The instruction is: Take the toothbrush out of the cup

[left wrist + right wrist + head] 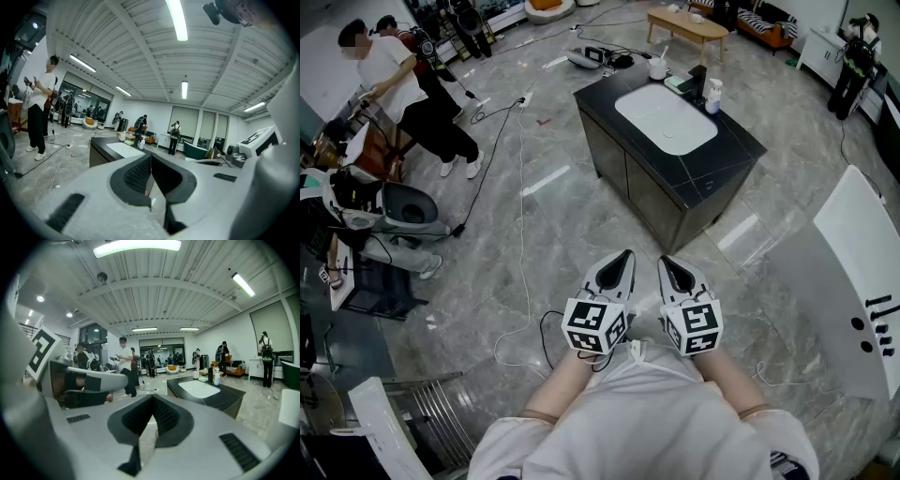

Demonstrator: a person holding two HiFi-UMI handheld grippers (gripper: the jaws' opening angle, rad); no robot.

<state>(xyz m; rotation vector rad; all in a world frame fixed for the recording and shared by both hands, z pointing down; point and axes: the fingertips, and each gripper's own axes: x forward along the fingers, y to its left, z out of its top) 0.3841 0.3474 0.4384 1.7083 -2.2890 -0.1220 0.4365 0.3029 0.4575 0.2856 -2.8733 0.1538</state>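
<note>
A white cup (657,67) with the toothbrush (664,53) standing in it sits at the far corner of the black sink counter (733,141), well ahead of me. Both grippers are held close to my body, side by side and far short of the counter. The left gripper (627,254) is shut with nothing between its jaws, and the right gripper (664,261) is shut and empty too. The left gripper view shows the closed tips (151,156) pointing toward the counter (101,149) and cup (123,136). In the right gripper view the shut tips (153,397) aim left of the cup (197,375).
A white soap bottle (712,95) and a dark item (697,82) stand beside the white basin (666,118). Cables (521,187) trail across the grey floor. Two people (403,89) stand at the back left, another person (847,64) at the far right. A white panel (861,281) lies at the right.
</note>
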